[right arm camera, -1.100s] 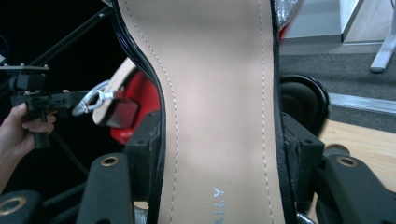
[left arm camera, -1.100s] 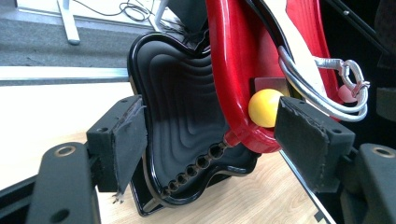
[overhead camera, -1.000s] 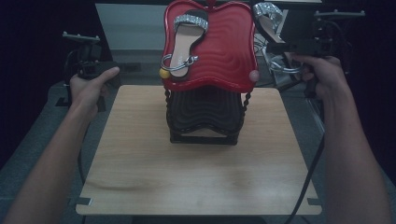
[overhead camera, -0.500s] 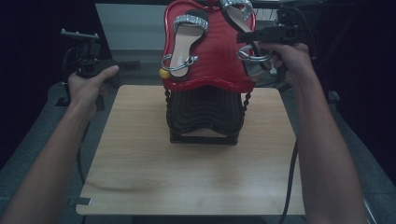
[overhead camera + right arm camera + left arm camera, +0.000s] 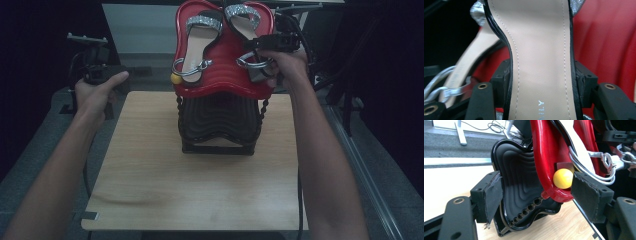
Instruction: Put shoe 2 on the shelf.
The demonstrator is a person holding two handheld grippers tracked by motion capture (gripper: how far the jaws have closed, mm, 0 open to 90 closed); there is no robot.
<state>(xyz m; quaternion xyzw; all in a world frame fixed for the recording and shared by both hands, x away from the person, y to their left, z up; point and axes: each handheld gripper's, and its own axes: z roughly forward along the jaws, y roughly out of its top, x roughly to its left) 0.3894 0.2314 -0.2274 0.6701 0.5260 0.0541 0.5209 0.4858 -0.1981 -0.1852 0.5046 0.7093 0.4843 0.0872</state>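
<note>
On the red ribbed shoe-shaped display stand [image 5: 225,82], high view: two beige-soled sandals with glittery silver toe bands and metal ankle rings. The left sandal [image 5: 197,42] lies at 10 o'clock on the red surface; the right sandal [image 5: 245,25] at 1 o'clock, its heel end in the right gripper [image 5: 260,62]. The left gripper [image 5: 95,72] is held well apart at 9 o'clock.

Left gripper view: jaws apart, nothing between the pads; small yellow ball [image 5: 563,178] against the stand's red rim.

Right gripper view: jaws clamped across the right sandal's waist [image 5: 541,62], pads on both black edges. Judged light, with a stiff sole and loose, dangling straps; the narrow waist offers the surest hold. Insole print partly legible: "ILY".
</note>
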